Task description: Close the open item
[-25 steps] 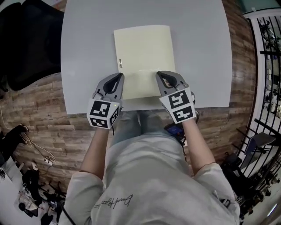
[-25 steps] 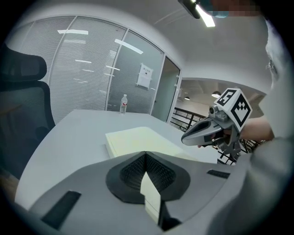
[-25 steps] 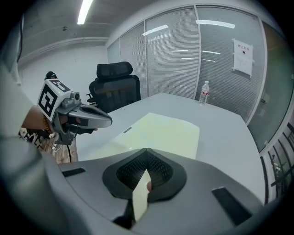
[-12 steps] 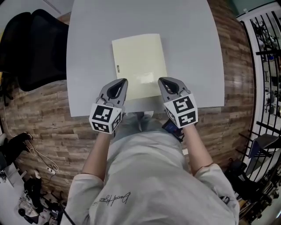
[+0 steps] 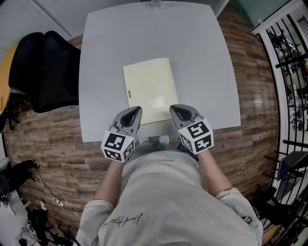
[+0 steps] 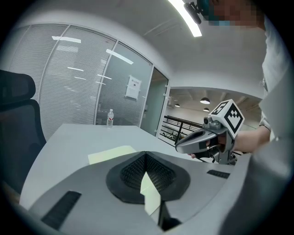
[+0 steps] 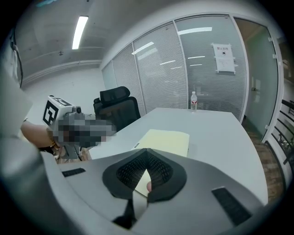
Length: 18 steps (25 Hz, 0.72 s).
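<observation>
A pale yellow folder [image 5: 148, 89] lies flat and closed on the grey table [image 5: 202, 57], near its front edge. My left gripper [image 5: 134, 112] hovers at the folder's near left corner, and my right gripper [image 5: 175, 110] at its near right corner. Both are shut with nothing between the jaws. In the left gripper view the jaws [image 6: 145, 156] meet at their tips, with the folder [image 6: 110, 154] ahead and the right gripper [image 6: 202, 140] off to the right. In the right gripper view the jaws [image 7: 146, 153] also meet, pointing at the folder [image 7: 167, 140].
A black office chair [image 5: 43, 72] stands at the table's left side. A water bottle [image 5: 155, 5] sits at the far edge. Black railing [image 5: 288, 48] runs along the right, over a wooden floor. Glass partition walls [image 7: 202, 69] lie beyond the table.
Both grippers have drawn back from over the folder's near part to the table's front edge. The folder lies unchanged, flat and closed.
</observation>
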Motion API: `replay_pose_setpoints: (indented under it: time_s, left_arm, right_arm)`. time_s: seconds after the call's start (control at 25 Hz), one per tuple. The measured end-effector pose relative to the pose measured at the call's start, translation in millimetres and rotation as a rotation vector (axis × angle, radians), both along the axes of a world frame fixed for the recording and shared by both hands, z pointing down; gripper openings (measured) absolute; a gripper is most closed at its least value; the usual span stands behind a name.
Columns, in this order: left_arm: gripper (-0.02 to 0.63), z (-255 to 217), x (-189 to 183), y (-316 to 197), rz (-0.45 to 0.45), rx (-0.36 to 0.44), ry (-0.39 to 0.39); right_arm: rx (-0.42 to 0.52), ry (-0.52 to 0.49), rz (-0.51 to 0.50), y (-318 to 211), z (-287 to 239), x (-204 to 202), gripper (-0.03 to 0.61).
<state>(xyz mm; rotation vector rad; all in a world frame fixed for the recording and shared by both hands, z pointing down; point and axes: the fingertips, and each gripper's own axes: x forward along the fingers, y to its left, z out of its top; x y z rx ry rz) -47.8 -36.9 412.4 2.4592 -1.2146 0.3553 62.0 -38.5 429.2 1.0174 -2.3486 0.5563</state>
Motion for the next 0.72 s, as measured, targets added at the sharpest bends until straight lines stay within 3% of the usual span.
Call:
replay_pose_setpoints:
  time_s: [0.72]
  left_arm:
    - [0.008, -15.3, 13.7, 3.6, 0.041, 0.014, 0.014]
  right_arm:
    - [0.001, -0.044, -0.055, 17.5, -7.0, -17.0, 0.012]
